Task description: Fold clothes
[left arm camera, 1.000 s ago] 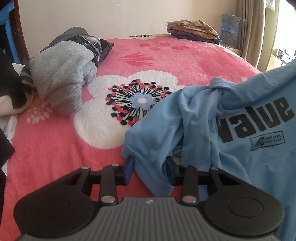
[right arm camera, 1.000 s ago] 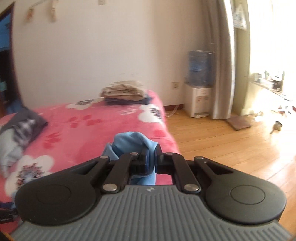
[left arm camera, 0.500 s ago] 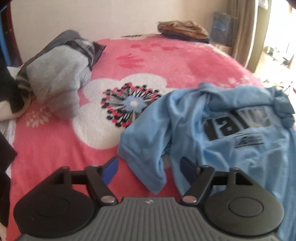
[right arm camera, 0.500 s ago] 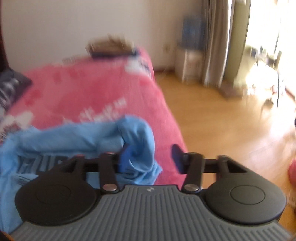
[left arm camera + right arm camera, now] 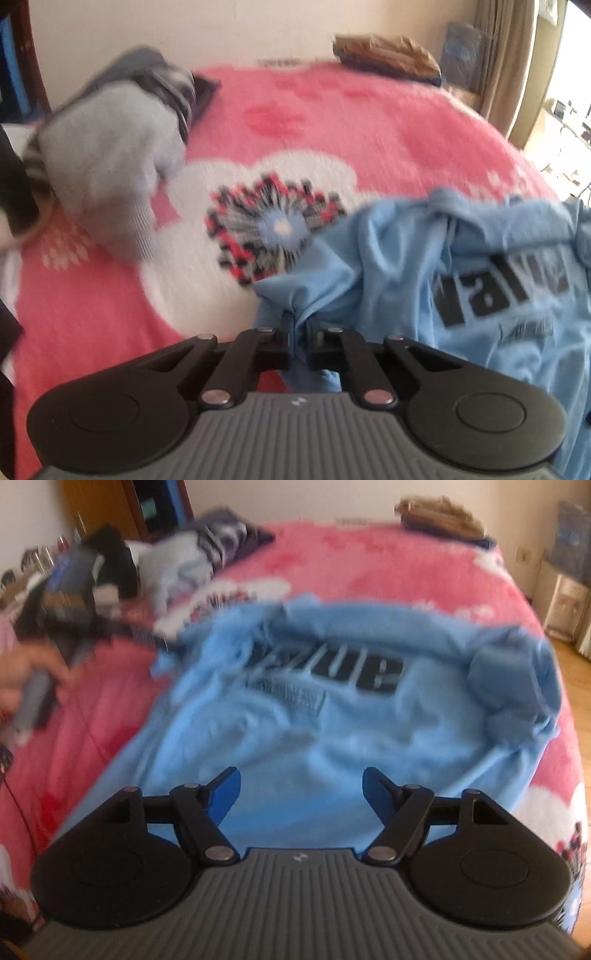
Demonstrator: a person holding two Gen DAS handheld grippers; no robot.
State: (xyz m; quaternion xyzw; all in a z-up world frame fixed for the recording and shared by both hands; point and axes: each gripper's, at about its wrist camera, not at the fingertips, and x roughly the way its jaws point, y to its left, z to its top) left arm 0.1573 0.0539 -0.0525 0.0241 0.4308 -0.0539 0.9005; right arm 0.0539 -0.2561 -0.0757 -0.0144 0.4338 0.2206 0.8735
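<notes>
A light blue T-shirt (image 5: 388, 266) with dark lettering lies crumpled, print up, on the pink flowered blanket (image 5: 332, 122). My left gripper (image 5: 297, 325) is shut on a bunched edge of its left sleeve, and the cloth runs up from between the pads. In the right wrist view the T-shirt (image 5: 332, 720) spreads across the bed, its right shoulder rolled into a lump. My right gripper (image 5: 301, 786) hovers over the shirt's lower body, jaws wide and still opening, with no cloth pinched between them. A person's hand (image 5: 22, 668) holds the left gripper's handle at the far left.
A heap of grey and dark clothes (image 5: 110, 155) lies at the bed's far left. A folded stack of brown garments (image 5: 384, 51) sits at the far end by the wall. Wooden floor (image 5: 580, 686) and a water dispenser (image 5: 565, 590) lie beyond the bed's right edge.
The left gripper opened wide, then shut on the sleeve edge. The right gripper let go of the shirt's shoulder and swung down over the shirt, which dropped onto the bed.
</notes>
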